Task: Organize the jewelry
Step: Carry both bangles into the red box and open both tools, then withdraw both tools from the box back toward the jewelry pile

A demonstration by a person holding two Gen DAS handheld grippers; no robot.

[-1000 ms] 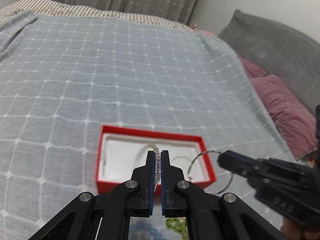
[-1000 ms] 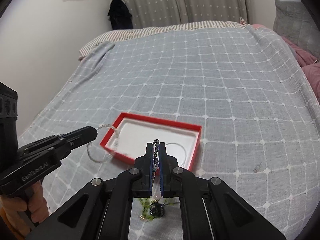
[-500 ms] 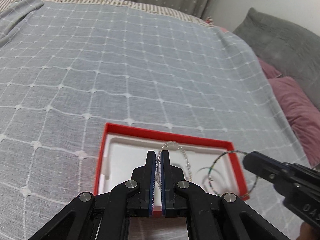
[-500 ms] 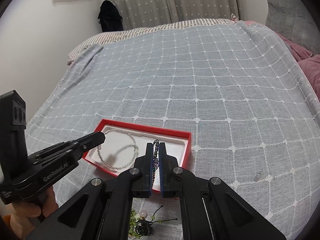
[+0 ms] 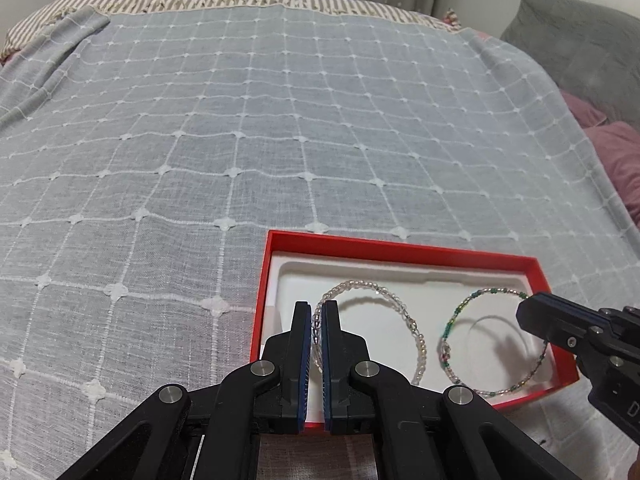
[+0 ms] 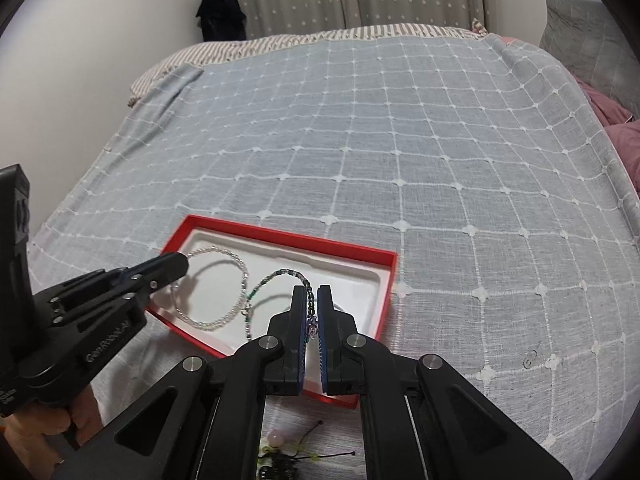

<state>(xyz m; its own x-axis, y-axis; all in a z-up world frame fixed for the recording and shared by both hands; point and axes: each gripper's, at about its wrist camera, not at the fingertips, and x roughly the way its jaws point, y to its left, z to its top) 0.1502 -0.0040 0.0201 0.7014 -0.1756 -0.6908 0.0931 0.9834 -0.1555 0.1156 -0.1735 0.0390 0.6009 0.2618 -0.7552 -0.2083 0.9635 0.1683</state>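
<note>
Jewelry sits over a red box (image 5: 400, 248) on a bed, and the bed's grey checked blanket (image 5: 240, 120) fills most of both views, with a grey pillow (image 5: 580, 40) and a mauve cushion (image 5: 620, 160) along its right edge. The box has a white moulded liner (image 6: 352, 280). The left tool (image 5: 317, 322) is clamped on a clear beaded bracelet (image 5: 416, 340), whose loop hangs over the left half of the liner. The right tool (image 6: 311, 300) is clamped on a green and dark beaded bracelet (image 6: 260, 284), which hangs over the right half, just beside the clear one. Near the bottom of the right wrist view, a small tangle of green beads (image 6: 280, 456) lies on the blanket.
</note>
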